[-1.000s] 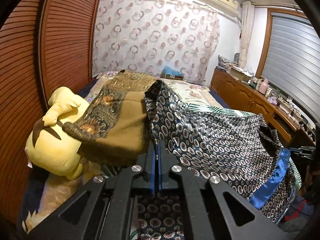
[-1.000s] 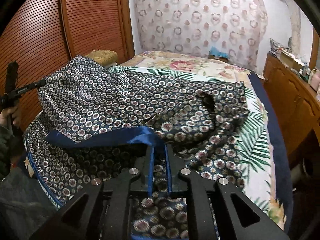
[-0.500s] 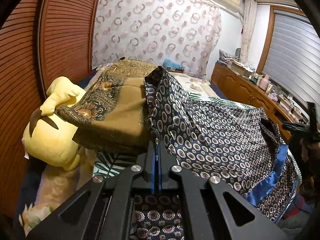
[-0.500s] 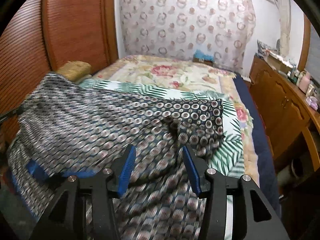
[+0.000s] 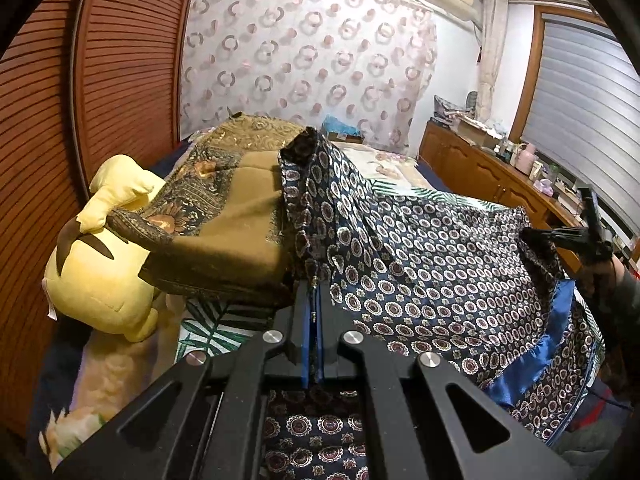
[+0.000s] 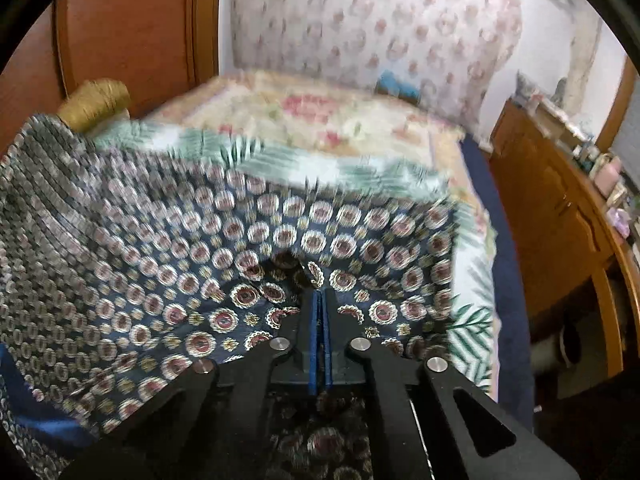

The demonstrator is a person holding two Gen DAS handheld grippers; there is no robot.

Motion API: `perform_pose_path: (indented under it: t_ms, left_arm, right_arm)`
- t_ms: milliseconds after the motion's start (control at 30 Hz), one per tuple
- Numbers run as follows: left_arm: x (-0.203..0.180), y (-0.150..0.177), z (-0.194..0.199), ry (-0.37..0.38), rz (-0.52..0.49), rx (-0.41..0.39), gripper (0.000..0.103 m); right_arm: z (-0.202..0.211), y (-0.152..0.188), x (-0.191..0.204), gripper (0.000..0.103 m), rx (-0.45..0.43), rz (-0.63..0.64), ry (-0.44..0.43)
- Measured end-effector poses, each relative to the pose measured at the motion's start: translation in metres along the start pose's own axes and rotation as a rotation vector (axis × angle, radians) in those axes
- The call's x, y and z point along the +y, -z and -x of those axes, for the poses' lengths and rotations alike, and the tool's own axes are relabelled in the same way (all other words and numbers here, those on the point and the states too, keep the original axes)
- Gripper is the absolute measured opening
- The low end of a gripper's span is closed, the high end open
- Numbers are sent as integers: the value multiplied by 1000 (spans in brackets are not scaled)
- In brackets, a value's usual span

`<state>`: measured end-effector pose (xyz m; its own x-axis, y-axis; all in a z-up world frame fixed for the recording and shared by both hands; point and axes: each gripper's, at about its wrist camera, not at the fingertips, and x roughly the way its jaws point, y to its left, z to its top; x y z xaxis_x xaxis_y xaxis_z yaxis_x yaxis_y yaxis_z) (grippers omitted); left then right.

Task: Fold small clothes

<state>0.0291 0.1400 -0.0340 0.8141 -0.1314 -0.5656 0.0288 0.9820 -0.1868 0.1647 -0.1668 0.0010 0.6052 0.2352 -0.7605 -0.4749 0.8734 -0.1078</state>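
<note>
A dark navy garment (image 5: pixel 432 264) with a ring-and-flower print and a bright blue trim (image 5: pixel 532 356) is stretched above the bed. My left gripper (image 5: pixel 314 300) is shut on one edge of it. My right gripper (image 6: pixel 319 300) is shut on another part of the same garment (image 6: pixel 192 264), which spreads out to the left in that blurred view. The right gripper also shows in the left wrist view (image 5: pixel 576 236) at the far right, held in a hand.
A yellow plush toy (image 5: pixel 100 264) and a folded olive-brown blanket (image 5: pixel 224 220) lie at the left by the slatted wooden wall (image 5: pixel 92 80). The bed's leaf-and-flower sheet (image 6: pixel 320 128) runs to the curtain. A wooden sideboard (image 6: pixel 560 216) stands right.
My right gripper opened, let go of the blue trim, moved forward and shut again on the printed cloth. My left gripper stayed shut on the garment and the cloth pulled tighter.
</note>
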Motion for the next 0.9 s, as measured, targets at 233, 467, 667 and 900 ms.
perform_pose_path:
  t_ms: [233, 467, 667, 900]
  left_arm:
    - [5, 1, 14, 5, 25, -28, 2]
    - [8, 12, 9, -6, 28, 7, 2]
    - [13, 20, 3, -6, 43, 35, 2]
    - [12, 22, 0, -5, 41, 45, 2]
  right_arm:
    - [95, 54, -17, 1, -186, -96, -13]
    - [106, 115, -19, 18, -16, -95, -20]
    - [94, 127, -25, 40, 33, -137, -39]
    - [70, 116, -20, 39, 91, -127, -23]
